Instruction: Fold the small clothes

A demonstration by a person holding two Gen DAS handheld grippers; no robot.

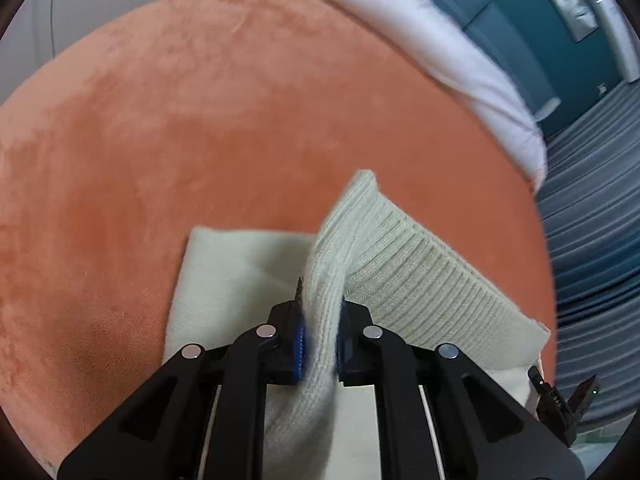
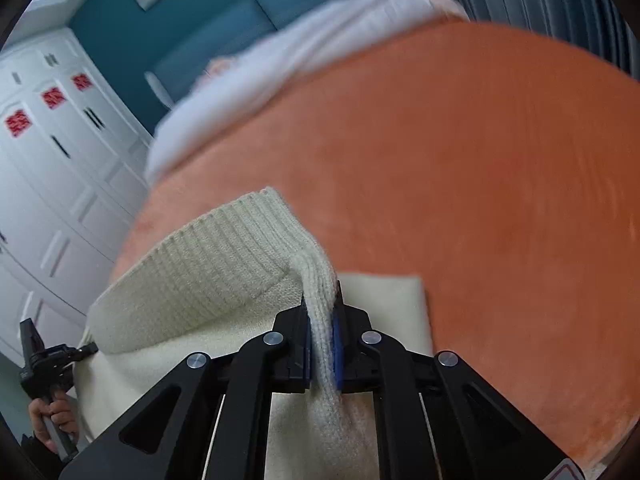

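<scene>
Both grippers are clamped on the same cream knit garment (image 1: 420, 280), which lies on the orange blanket (image 1: 200, 140). The left gripper (image 1: 320, 344) pinches a bunched fold of its ribbed hem between blue pads, and the right gripper (image 2: 322, 344) does the same from the other side, so the ribbed band (image 2: 216, 264) is lifted off the smoother cream part (image 2: 384, 304) that lies flat on the blanket.

No writing is readable anywhere; the red squares (image 2: 52, 97) on the white wardrobe doors (image 2: 60, 184) are too blurred to make out.

Only the right wrist view shows that wardrobe and a hand (image 2: 54, 412) on the other gripper's handle, beside the garment's far edge. Only the left wrist view shows grey striped bedding (image 1: 592, 240) past the blanket. Both show a white pillow (image 1: 460, 60) beyond the blanket and a teal wall (image 2: 120, 28).
</scene>
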